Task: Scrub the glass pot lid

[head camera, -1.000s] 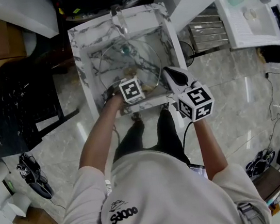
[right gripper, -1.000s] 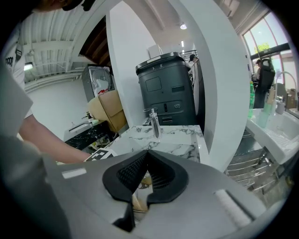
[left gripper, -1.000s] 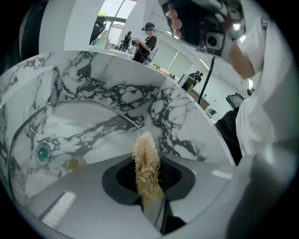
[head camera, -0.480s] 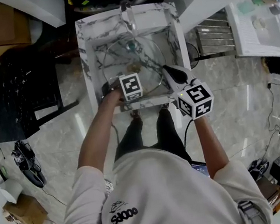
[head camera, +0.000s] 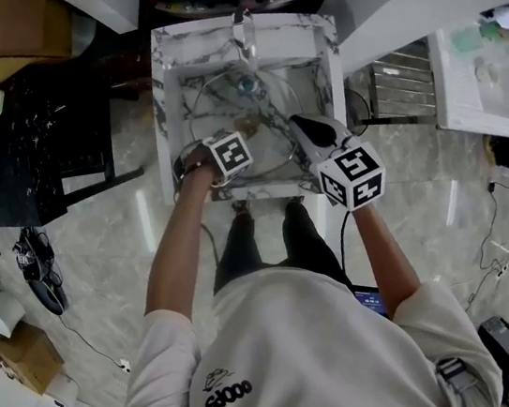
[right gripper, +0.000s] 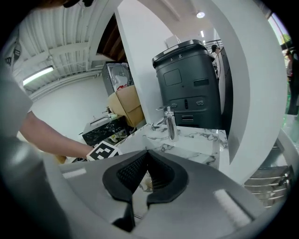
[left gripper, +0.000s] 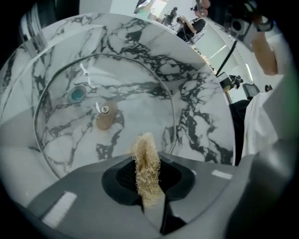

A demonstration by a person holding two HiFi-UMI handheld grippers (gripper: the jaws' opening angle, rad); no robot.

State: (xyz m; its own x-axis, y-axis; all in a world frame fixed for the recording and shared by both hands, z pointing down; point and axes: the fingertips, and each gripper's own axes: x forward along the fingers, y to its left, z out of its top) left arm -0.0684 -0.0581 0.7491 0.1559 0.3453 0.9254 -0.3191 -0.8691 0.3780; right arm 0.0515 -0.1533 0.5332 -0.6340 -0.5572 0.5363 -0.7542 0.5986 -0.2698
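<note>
so the right gripper is pointing its grey jaws, tips pressed together, across the white marble sink toward the chrome faucet (a big dark grey cabinet is looming behind).

marble sink walls close the basin on every side; the faucet overhangs the back wall; the glass lid fills most of the floor, open overhead.
</note>
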